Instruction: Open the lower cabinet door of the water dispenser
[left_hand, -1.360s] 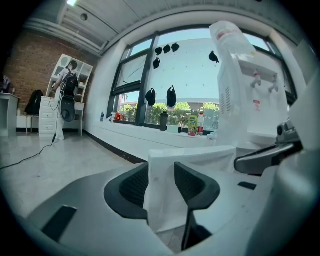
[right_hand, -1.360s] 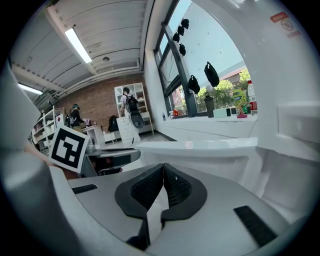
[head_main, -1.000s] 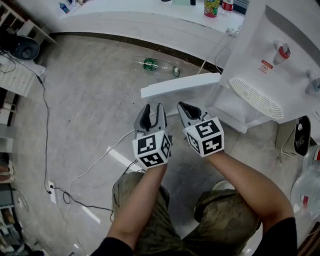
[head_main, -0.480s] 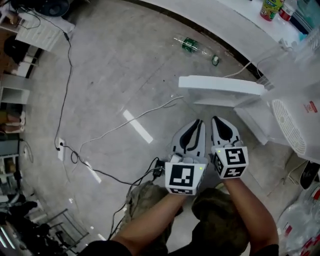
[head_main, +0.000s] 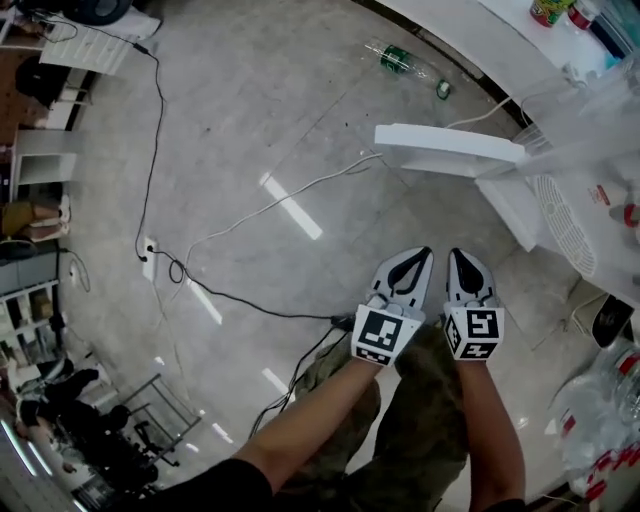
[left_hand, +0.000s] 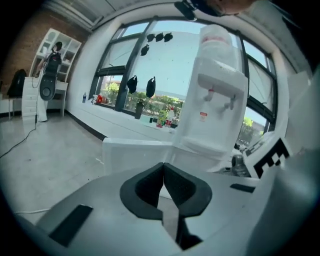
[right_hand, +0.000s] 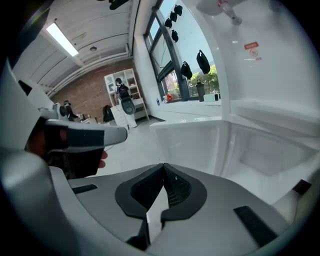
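Water disp. (left_hand: 215, 90) w/ red label (left_hand: 203, 116), txt unreadable; lower door (head_main: 450, 150) open.

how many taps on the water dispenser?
2. In the left gripper view, a red tap sits on the water dispenser, left of the other tap. None seems hidden.

We could read no words or numbers anywhere. The small red-and-white sticker (left_hand: 203, 116) on the tall white plastic water dispenser (left_hand: 216, 75), ahead of the left gripper (left_hand: 163, 166), was too small to make out.
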